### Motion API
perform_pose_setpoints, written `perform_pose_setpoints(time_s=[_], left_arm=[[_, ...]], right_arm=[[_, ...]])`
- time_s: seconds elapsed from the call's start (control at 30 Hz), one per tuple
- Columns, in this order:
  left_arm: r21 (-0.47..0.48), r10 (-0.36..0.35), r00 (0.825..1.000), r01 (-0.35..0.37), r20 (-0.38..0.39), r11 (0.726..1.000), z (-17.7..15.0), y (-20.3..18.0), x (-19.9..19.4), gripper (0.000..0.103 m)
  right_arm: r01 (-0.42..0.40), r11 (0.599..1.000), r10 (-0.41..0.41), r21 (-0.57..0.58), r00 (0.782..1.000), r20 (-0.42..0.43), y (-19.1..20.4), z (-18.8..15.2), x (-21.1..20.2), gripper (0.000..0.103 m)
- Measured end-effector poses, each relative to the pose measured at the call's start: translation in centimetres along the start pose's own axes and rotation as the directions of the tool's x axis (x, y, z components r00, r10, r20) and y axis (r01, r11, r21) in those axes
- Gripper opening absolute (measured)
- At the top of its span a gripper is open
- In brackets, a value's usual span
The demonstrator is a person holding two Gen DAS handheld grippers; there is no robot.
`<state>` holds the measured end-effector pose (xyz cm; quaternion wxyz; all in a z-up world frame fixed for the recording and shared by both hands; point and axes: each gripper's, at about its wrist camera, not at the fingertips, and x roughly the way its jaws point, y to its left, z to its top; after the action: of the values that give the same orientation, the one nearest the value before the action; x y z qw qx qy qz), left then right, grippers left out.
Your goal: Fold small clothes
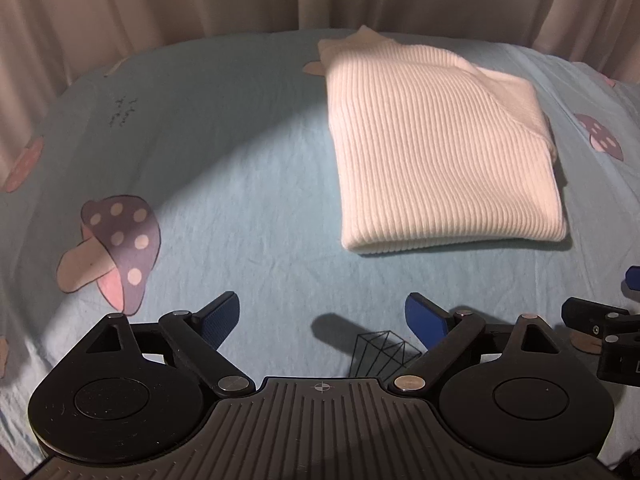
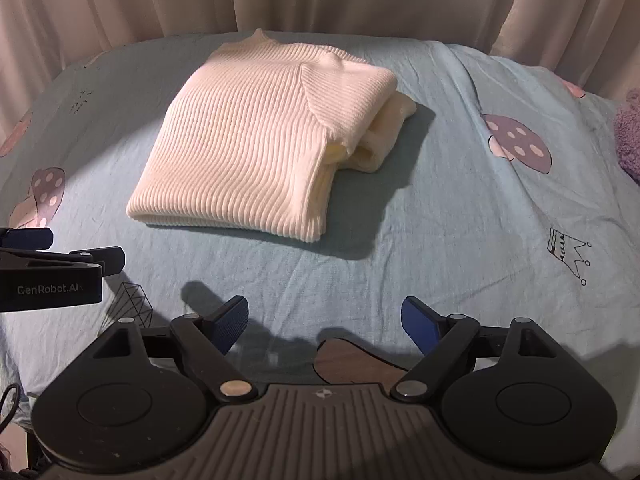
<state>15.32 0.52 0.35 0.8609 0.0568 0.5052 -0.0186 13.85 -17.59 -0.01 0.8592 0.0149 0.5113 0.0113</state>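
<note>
The white ribbed sweater (image 2: 256, 136) lies folded into a compact rectangle on the mushroom-print bedsheet (image 2: 460, 208), so the folding looks done; the left tool (image 1: 322, 320) and right tool (image 2: 324, 322) hang near its front edge, jaws spread and empty. An inner layer bulges out on one side (a tucked sleeve, perhaps; hard to tell); the purple fuzzy item (image 2: 628, 136) is cut off at the frame edge.

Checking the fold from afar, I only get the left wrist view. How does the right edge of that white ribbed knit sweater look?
Observer: The white ribbed knit sweater shows loose folded layers bulging out along its right edge.
Operator: Anything further right on the bed?
Observer: A fuzzy purple fabric item sits at the far right edge of the light blue mushroom-print sheet.
Operator: And the right hand-held gripper?
Observer: The right hand-held gripper is open and empty, short of the sweater.
</note>
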Motion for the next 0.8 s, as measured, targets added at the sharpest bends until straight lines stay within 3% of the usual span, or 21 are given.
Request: perform_pose_setpoints(time_s=[0.23,0.4,0.8], left_arm=[[0.014,0.006,1.000,-0.006,-0.005,1.000,1.3,-0.7,0.4,0.096],[0.052,0.040,0.999,-0.039,-0.009,0.998,1.9,-1.3,0.7,0.096],[0.037,0.020,0.999,-0.018,-0.037,0.999,2.2,-1.1,1.0,0.096]], right_arm=[[0.001,0.993,0.002,0.120,1.000,-0.023,-0.2,2.1,-0.1,0.084],[0.038,0.993,-0.034,0.115,0.999,-0.037,0.4,2.4,0.2,0.084],[0.067,0.990,-0.061,0.123,0.997,-0.054,0.6,2.5,0.3,0.084]])
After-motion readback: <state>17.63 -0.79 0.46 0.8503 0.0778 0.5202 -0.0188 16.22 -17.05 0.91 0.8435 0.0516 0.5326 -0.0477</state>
